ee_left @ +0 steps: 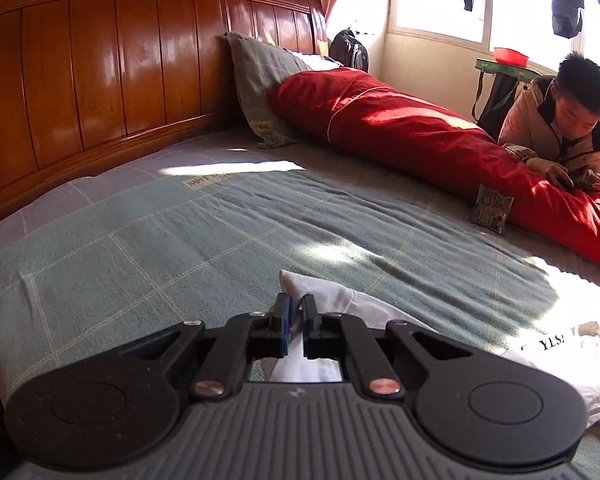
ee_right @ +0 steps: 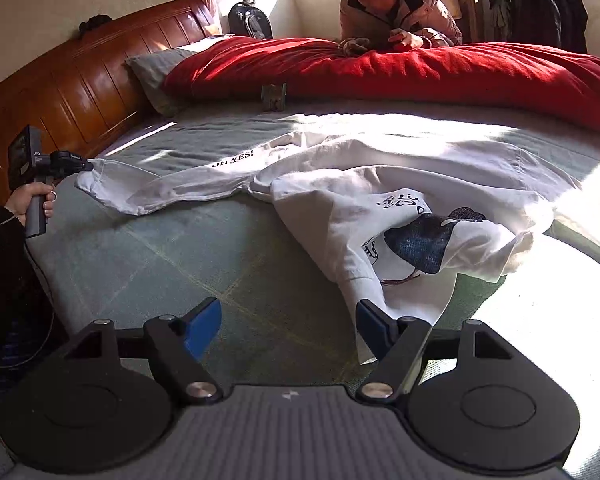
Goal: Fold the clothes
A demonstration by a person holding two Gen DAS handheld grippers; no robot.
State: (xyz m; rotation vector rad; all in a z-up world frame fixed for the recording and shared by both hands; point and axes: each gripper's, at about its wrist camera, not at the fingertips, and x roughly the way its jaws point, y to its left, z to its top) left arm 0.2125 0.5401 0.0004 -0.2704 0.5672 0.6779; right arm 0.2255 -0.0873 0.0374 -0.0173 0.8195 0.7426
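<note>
A white sweatshirt (ee_right: 380, 168) with a dark print and the words "OH YES!" lies crumpled across the grey-green bedsheet (ee_right: 188, 256). One sleeve stretches left, and my left gripper (ee_left: 296, 304) is shut on its cuff (ee_left: 312, 288). From the right wrist view that same left gripper (ee_right: 86, 166) shows at the far left, held by a hand, pinching the sleeve end (ee_right: 100, 178). My right gripper (ee_right: 288, 320) stands open low over the sheet. Its right blue pad (ee_right: 370, 320) is beside the sweatshirt's near hem, with nothing between the fingers.
A rolled red duvet (ee_right: 420, 68) runs along the far side of the bed, with a person (ee_right: 392, 4) leaning on it. A wooden headboard (ee_left: 100, 72) and grey pillow (ee_left: 260, 80) are at the left. A small patterned box (ee_left: 492, 210) stands beside the duvet.
</note>
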